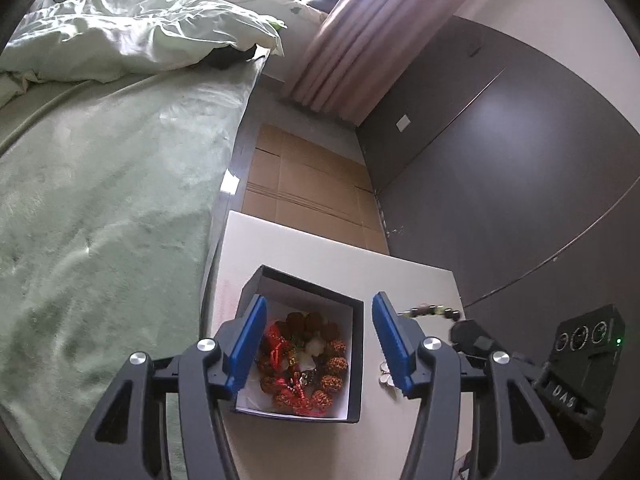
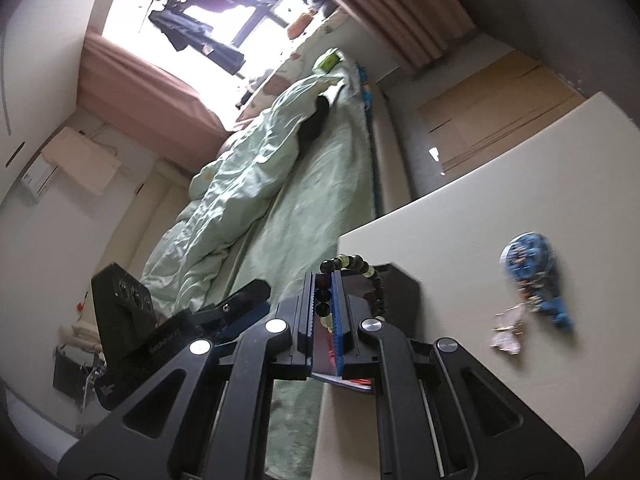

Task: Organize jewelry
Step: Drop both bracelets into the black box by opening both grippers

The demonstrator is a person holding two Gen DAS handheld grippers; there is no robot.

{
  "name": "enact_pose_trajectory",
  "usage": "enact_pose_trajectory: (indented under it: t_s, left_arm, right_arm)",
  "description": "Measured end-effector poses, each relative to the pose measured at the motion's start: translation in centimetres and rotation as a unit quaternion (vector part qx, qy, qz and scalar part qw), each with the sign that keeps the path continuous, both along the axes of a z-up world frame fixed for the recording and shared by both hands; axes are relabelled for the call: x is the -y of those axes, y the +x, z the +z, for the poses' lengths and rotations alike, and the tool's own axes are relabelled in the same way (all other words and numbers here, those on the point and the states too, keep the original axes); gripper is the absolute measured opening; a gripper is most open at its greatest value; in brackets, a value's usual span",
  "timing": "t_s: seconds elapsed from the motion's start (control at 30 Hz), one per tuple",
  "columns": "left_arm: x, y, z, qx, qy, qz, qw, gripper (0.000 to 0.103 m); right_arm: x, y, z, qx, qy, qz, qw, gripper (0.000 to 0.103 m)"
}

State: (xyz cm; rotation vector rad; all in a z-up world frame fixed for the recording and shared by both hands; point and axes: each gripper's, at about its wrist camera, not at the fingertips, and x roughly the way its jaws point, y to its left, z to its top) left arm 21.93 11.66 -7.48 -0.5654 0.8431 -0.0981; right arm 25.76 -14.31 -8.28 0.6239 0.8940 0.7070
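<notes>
While several pieces are already lying in the open black box [image 1: 356,360], the sorting is looking only partly done: a heap of large reddish-brown beads [image 1: 316,364] with red cords is filling the box's white floor, yet a small pale butterfly-like ornament [image 2: 508,330] and a blue ornament [image 2: 532,276] are still sitting loose on the white table [image 2: 500,380], just beside one another and well apart from the box, out on the bare middle of the table. The box itself is sitting near the table edge that is facing the bed [image 1: 100,200]. The right tool [image 2: 324,300] is clenching a bracelet of dark and pale green beads [image 2: 352,264]; about three dark beads are showing pinched between its blue pads, and the rest of the loop is arching out past the tips, above the box's rim or just beside it. The bracelet's long axis is running roughly along the fingers, its free end pointing forward toward the bed-side edge of the table. The left tool [image 1: 318,344] is hanging above the box with its jaws spread wide and nothing between them. By my reading, the bracelet is the piece in hand now, and the two loose ornaments are remaining to be gathered afterward.
</notes>
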Motion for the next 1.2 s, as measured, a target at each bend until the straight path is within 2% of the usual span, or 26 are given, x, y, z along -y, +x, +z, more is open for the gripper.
enact_pose_trajectory:
  t_s: [0.13, 0.23, 0.37, 0.43, 0.5, 0.53, 0.57, 0.63, 0.8, 0.83, 0.87, 0.93, 1.2]
  left_arm:
    - [-0.7, -0.3, 0.2, -0.004, -0.001, 0.007, 1.0, 0.053]
    - [-1.1, -0.4, 0.6, -0.001, -0.004, 0.013, 0.9999, 0.062]
    - [-1.8, -0.7, 1.1, 0.004, -0.007, 0.019, 0.9998, 0.064]
    - [-2.3, -0.7, 1.1, 0.005, -0.01, 0.026, 0.9996, 0.072]
    - [-2.6, -0.8, 1.2, 0.005, -0.012, 0.032, 0.9994, 0.078]
    - [-2.7, -0.9, 1.3, 0.006, -0.013, 0.034, 0.9993, 0.082]
    - [-2.7, -0.9, 1.3, 0.007, -0.013, 0.035, 0.9993, 0.083]
    - [-2.4, -0.9, 1.4, 0.008, -0.01, 0.033, 0.9994, 0.089]
    - [-1.1, -0.7, 1.5, 0.007, 0.0, 0.022, 0.9997, 0.095]
    - [-0.8, -0.7, 1.4, 0.007, 0.002, 0.02, 0.9998, 0.095]
    - [-0.5, -0.6, 1.4, 0.006, 0.003, 0.018, 0.9998, 0.095]
    - [0.2, -0.4, 1.2, 0.002, 0.005, 0.015, 0.9999, 0.095]
    - [3.4, 0.3, 0.6, -0.005, 0.022, -0.012, 0.9997, 0.095]
  right_arm:
    - [-2.4, -0.3, -0.2, 0.003, -0.001, 0.02, 1.0, 0.009]
    - [-3.9, -0.5, -0.5, 0.003, -0.001, 0.032, 0.999, 0.009]
    - [-6.1, -0.5, -0.7, 0.002, 0.005, 0.067, 0.998, 0.009]
    - [-7.2, -0.5, -1.0, -0.006, -0.01, 0.089, 0.996, 0.011]
    - [-7.4, -0.5, -1.3, -0.009, -0.023, 0.091, 0.996, 0.032]
    - [-7.0, -0.6, -1.3, -0.007, -0.029, 0.08, 0.996, 0.051]
    - [-6.5, -0.7, -1.2, -0.003, -0.033, 0.067, 0.997, 0.058]
    - [-5.1, -0.7, -0.9, 0.005, -0.041, 0.045, 0.998, 0.06]
    - [-1.3, -0.5, -0.2, 0.008, -0.054, 0.008, 0.998, 0.061]
    - [-0.6, -0.6, -0.1, 0.01, -0.06, 0.0, 0.998, 0.066]
    - [0.0, -0.6, 0.0, 0.01, -0.065, -0.006, 0.998, 0.076]
    - [1.4, -0.8, 0.1, 0.015, -0.076, -0.026, 0.997, 0.084]
    - [5.8, -1.0, 0.0, 0.006, -0.1, -0.065, 0.993, 0.089]
